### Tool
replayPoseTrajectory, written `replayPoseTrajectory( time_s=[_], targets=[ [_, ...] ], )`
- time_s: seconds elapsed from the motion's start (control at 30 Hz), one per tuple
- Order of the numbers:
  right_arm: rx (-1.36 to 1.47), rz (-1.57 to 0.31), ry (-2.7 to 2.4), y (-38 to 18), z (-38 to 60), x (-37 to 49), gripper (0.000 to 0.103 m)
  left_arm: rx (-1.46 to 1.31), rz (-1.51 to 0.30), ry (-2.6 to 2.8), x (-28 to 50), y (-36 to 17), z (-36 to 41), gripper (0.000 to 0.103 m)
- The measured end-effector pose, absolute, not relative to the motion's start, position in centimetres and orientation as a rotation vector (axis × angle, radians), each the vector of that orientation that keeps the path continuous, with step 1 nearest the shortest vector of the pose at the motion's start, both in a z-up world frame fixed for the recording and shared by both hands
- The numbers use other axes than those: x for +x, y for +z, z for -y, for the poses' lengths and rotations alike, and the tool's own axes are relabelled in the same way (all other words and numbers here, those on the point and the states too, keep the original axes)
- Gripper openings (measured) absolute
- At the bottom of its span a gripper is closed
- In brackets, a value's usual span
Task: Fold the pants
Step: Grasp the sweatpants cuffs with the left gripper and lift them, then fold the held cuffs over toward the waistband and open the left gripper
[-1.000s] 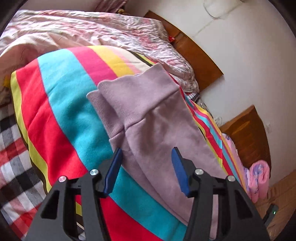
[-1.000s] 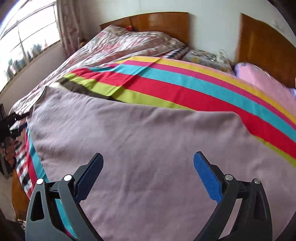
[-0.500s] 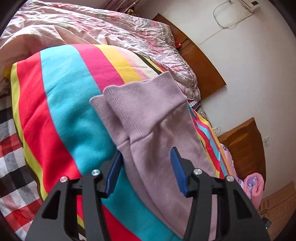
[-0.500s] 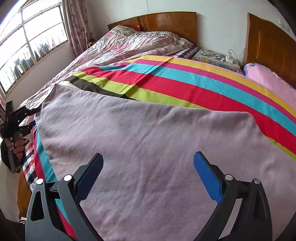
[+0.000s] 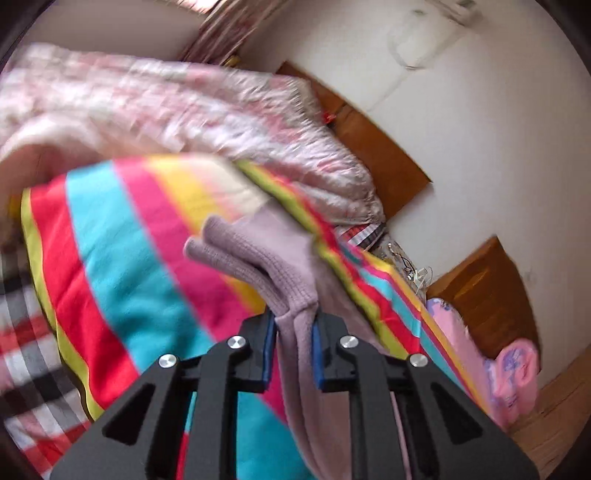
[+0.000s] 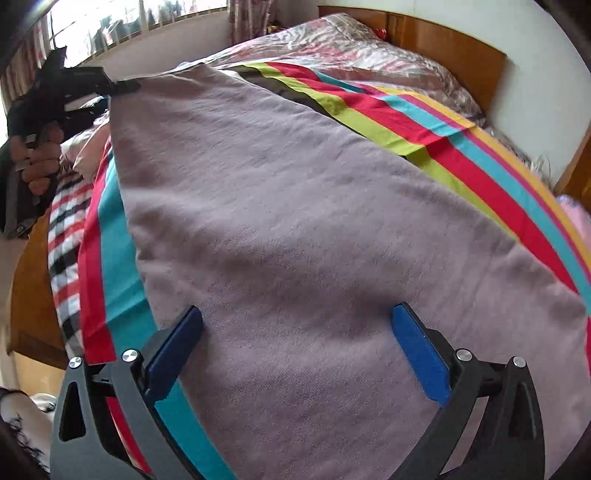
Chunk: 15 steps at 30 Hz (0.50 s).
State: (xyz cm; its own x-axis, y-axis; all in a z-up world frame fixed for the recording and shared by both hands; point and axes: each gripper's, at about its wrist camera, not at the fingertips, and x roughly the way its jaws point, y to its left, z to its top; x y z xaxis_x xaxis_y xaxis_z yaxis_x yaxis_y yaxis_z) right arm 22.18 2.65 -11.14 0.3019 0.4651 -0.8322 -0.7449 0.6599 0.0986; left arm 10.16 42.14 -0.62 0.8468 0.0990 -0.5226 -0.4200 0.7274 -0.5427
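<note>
The left claw [image 5: 293,332] had just closed on the cuff of the mauve pants [image 5: 280,273] – the right claw [image 6: 295,328] stood wide above them – on the striped blanket [image 5: 122,266].

Place: home bedroom, pretty lived-in
Giveaways: wooden headboard [image 6: 443,48], pink crinkled quilt [image 5: 184,110], bright striped fleece blanket [image 6: 461,136], sunny barred window [image 6: 122,22]

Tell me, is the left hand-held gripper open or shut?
Shut: left hand-held gripper has just closed, its pads pinching the pants cuff.
</note>
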Motion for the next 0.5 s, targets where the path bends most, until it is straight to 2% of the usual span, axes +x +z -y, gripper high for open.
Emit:
replayPoseTrajectory(
  time_s=[0.13, 0.23, 0.33, 0.4, 0.43, 0.47, 0.5],
  targets=[
    [-0.12, -0.816, 0.716, -6.7, 4.6, 23.4, 0.097, -0.374, -0.424, 0.169, 12.4, 6.8, -31.9, 0.016],
    [0.054, -0.712, 0.54, -3.9, 12.9, 24.5, 0.098, -0.074, -0.392, 0.024, 13.8, 9.2, -20.4, 0.016],
    [0.202, -0.658, 0.365, -2.6, 21.1, 24.8, 0.099, 0.178, -0.436, -0.173, 14.2, 6.5, -8.9, 0.018],
    [0.257, -0.64, 0.262, -2.5, 25.7, 24.3, 0.099, 0.339, -0.531, -0.314, 13.9, 2.3, -2.5, 0.024],
    [0.274, -0.638, 0.22, -2.7, 27.4, 24.1, 0.099, 0.422, -0.607, -0.411, 13.6, -0.8, 0.7, 0.032],
    [0.294, -0.644, 0.182, -3.0, 29.0, 23.5, 0.099, 0.466, -0.657, -0.46, 13.3, -2.8, 2.1, 0.036],
    [0.309, -0.655, 0.162, -3.4, 30.1, 23.3, 0.099, 0.512, -0.711, -0.495, 13.1, -4.8, 3.4, 0.036]
  ],
)
